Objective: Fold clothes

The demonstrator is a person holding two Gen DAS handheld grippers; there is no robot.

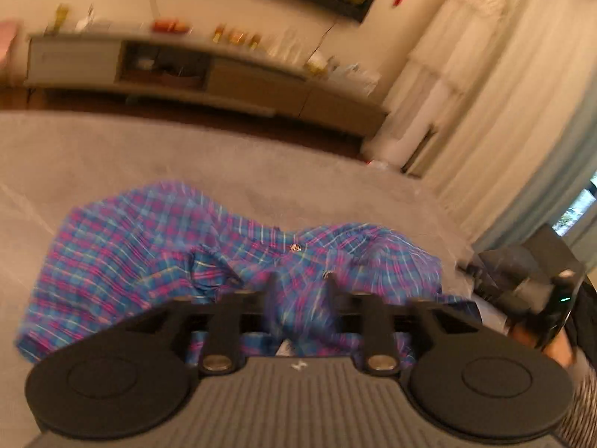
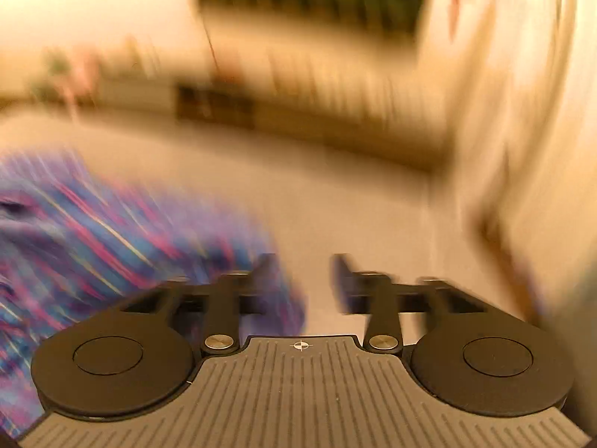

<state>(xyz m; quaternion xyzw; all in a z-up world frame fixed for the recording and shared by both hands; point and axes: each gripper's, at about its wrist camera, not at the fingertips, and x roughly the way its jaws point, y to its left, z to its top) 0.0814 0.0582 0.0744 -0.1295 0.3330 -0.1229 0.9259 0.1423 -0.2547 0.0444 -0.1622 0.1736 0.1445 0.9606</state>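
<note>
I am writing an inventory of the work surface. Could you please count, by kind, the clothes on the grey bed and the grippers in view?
Plaid shirt on the grey bed: 1
Grippers: 2, the left gripper and the right gripper
Total: 3

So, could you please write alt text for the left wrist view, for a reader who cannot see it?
A crumpled blue and pink plaid shirt lies on a grey bed cover, with the left gripper open, cloth bunched between its black fingers. Behind stands a long low cabinet against the wall, slightly blurred.
</note>
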